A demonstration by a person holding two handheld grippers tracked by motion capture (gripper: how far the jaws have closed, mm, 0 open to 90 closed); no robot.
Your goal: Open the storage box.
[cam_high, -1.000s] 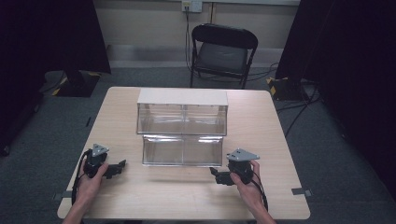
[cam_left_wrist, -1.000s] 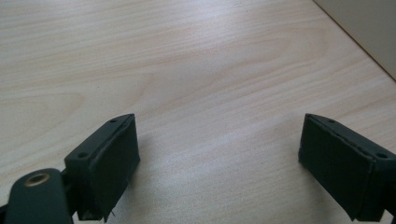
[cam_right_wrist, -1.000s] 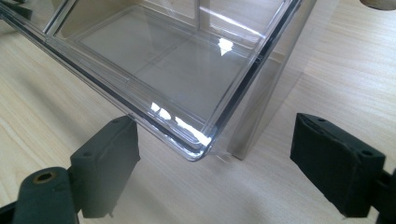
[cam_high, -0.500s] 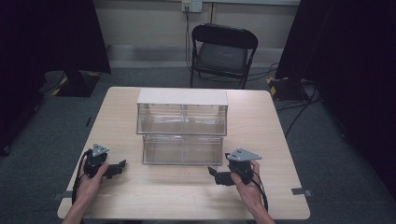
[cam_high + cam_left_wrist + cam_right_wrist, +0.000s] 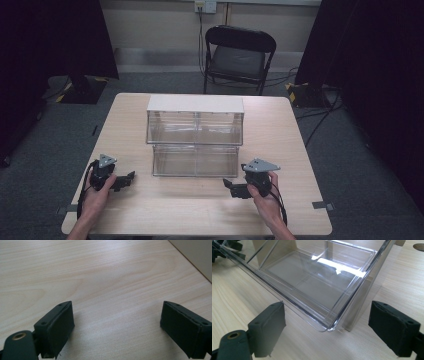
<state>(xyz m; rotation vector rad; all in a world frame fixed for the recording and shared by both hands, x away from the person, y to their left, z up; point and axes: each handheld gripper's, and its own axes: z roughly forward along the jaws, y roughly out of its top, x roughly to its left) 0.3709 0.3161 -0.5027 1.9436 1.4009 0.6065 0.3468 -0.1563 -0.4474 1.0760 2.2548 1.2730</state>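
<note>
A clear plastic drawer cabinet with a white top [image 5: 195, 103] stands mid-table. Its wide lower drawer [image 5: 195, 160] is pulled out toward me and looks empty. In the right gripper view that drawer [image 5: 312, 282] lies just beyond the jaws, its near corner between them. My right gripper [image 5: 228, 185] rests on the table at the drawer's right front, open and holding nothing. My left gripper [image 5: 131, 176] lies on the table left of the drawer, jaws wide apart over bare wood [image 5: 110, 290]. In its own view the left gripper [image 5: 117, 325] is empty.
The wooden table [image 5: 280, 130] has free room on both sides of the cabinet and along the front edge. A black folding chair [image 5: 237, 55] stands behind the far edge. Dark curtains and cables line the floor around.
</note>
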